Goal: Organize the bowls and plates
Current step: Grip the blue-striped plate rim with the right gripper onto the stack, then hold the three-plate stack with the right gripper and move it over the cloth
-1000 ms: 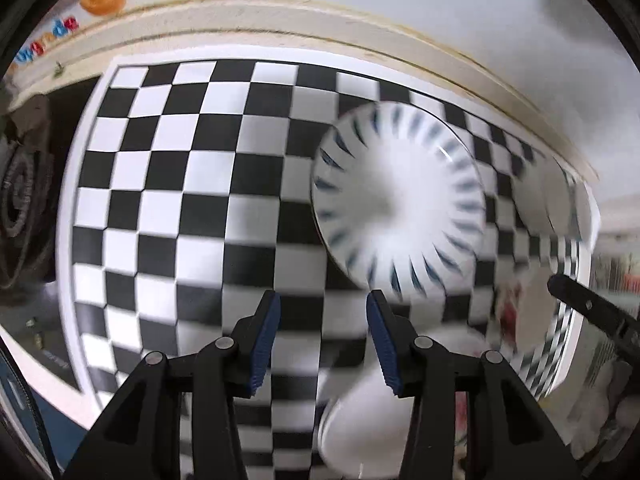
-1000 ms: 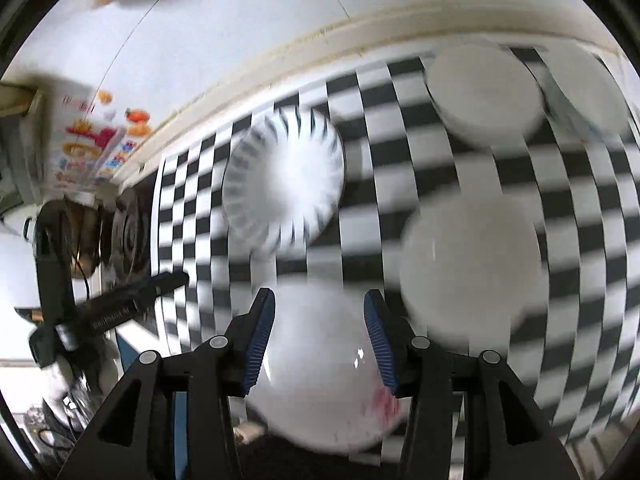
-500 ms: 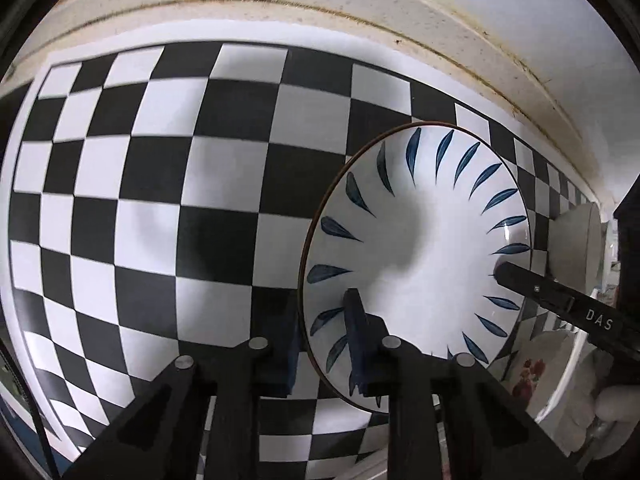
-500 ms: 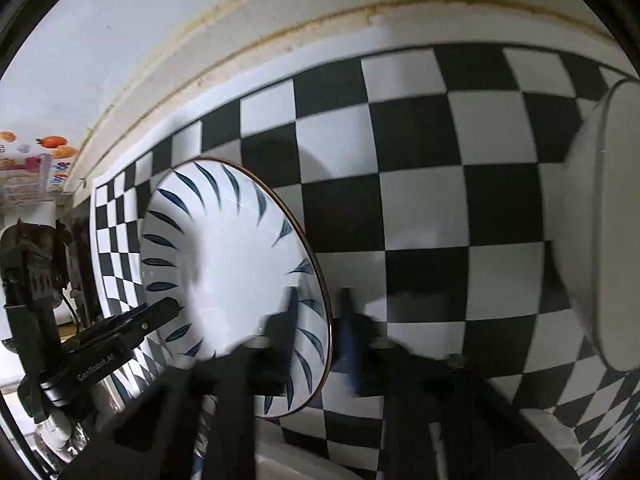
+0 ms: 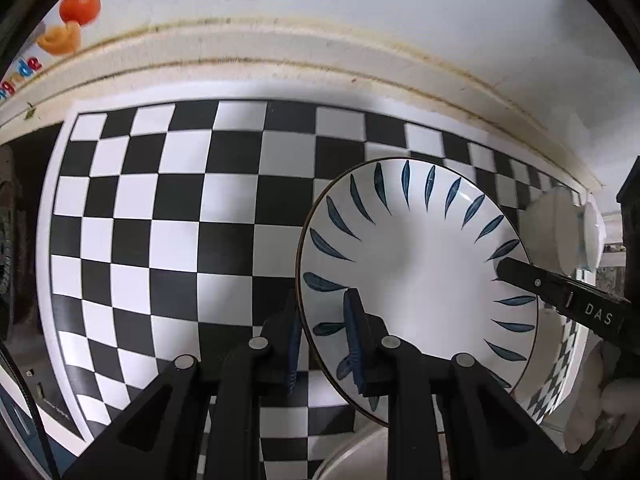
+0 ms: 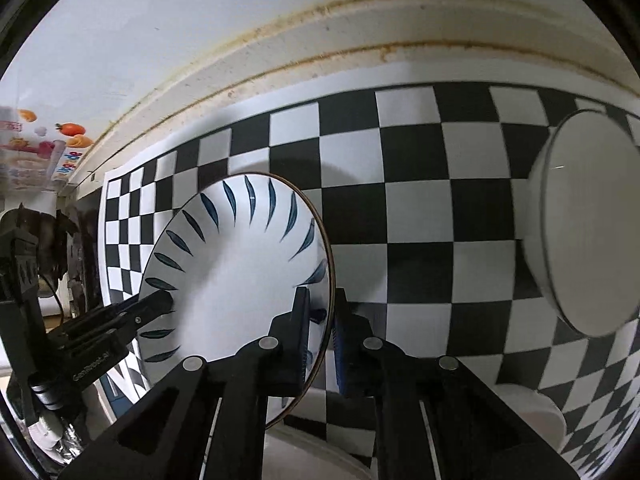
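A white plate with blue leaf marks [image 5: 420, 276] sits over a black and white checked mat [image 5: 168, 216] on the desk. Both grippers hold this one plate by its rim, one on each side.

In the left wrist view, the left gripper [image 5: 324, 336] is closed on the plate's near left rim. One blue pad lies inside the plate and the other is under the rim on the outside. The right gripper shows as a black bar reaching in from the right onto the plate's far right side.

In the right wrist view, the right gripper [image 6: 322, 332] pinches the right rim of the same plate [image 6: 240, 272]. One finger is on the inside and one on the outside, and the thin rim runs between them. The left gripper [image 6: 158, 302] reaches in from the left and touches the plate's other edge. The plate looks tilted in this view, with its right edge up.

A plain white bowl [image 6: 588, 224] sits on the mat to the right, well apart from the plate. Another white dish [image 6: 532, 412] peeks out at the near right. In the left wrist view a white dish [image 5: 352, 456] shows just below the plate, at the near edge.

A cream wall edge [image 5: 304, 52] runs along the far side of the mat. A fruit sticker [image 5: 78, 6] is on the wall at the far left.
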Demonstrator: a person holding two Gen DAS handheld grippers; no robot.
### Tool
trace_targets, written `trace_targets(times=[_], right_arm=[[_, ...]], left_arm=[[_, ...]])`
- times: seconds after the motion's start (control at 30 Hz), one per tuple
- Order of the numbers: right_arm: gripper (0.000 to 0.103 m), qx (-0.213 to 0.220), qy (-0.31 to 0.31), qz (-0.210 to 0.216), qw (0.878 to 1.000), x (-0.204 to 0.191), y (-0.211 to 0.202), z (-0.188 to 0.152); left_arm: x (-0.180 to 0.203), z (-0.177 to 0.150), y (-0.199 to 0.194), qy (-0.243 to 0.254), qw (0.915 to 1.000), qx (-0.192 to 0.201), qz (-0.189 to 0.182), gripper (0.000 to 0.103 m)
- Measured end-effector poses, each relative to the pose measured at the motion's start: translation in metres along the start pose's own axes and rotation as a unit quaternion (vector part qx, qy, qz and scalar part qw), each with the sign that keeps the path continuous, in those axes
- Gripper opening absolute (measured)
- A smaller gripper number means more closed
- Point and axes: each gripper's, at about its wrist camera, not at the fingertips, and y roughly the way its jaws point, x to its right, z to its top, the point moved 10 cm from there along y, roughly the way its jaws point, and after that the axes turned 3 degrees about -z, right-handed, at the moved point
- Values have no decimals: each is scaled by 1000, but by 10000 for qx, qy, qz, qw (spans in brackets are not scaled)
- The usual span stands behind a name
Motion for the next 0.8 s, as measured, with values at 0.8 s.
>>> trace_targets(times=[0.8], right_arm=[[12, 797, -104, 358, 9961, 4, -116, -156]], left_arm=[[50, -119, -79, 844, 9955, 376, -192, 18]])
